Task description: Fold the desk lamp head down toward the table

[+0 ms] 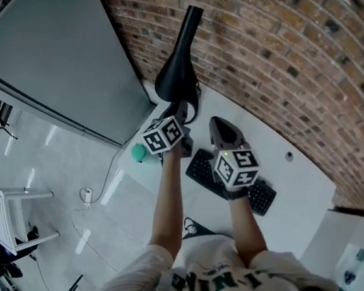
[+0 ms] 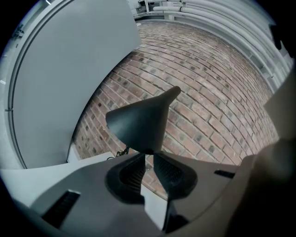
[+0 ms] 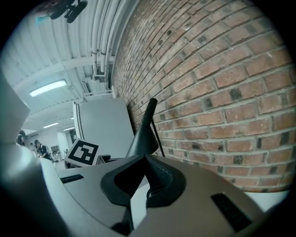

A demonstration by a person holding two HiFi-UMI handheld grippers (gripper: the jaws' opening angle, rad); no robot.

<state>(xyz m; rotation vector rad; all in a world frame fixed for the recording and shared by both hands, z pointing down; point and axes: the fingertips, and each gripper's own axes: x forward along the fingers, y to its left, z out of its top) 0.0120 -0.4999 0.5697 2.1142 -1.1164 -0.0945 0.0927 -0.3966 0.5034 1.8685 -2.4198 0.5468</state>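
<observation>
Brick wall [image 1: 275,51] fills the upper right of the head view, and a grey panel [image 1: 54,64] fills the upper left. Between them a white bench [image 1: 299,182] runs down toward the lower right. The lamp head [image 1: 178,66], a black cone, stands at top centre with its narrow end toward the top of the frame. My left tongs [image 1: 181,118] sit just below its wide end, and my right tongs [image 1: 220,124] are beside them at centre, over a black keyboard [image 1: 262,198]. A green round thing [image 1: 138,153] lies at the bench's left edge.

From the left gripper view, the lamp head [image 2: 138,122] hangs at centre against the brick, wide end to the left. The left tongs [image 2: 149,159] are open by a narrow slit, and I see only brick and white bench through it. The tips come up right under the cone's lower edge, but I cannot tell whether they touch it.

From the right gripper view, the right tongs [image 3: 146,159] have their tips together with nothing between them. The lamp head [image 3: 144,139] rises just beyond them at centre, with a thin stem [image 3: 159,139] on its right against the wall. The marker cube [image 3: 83,153] of the left tongs shows at the left.
</observation>
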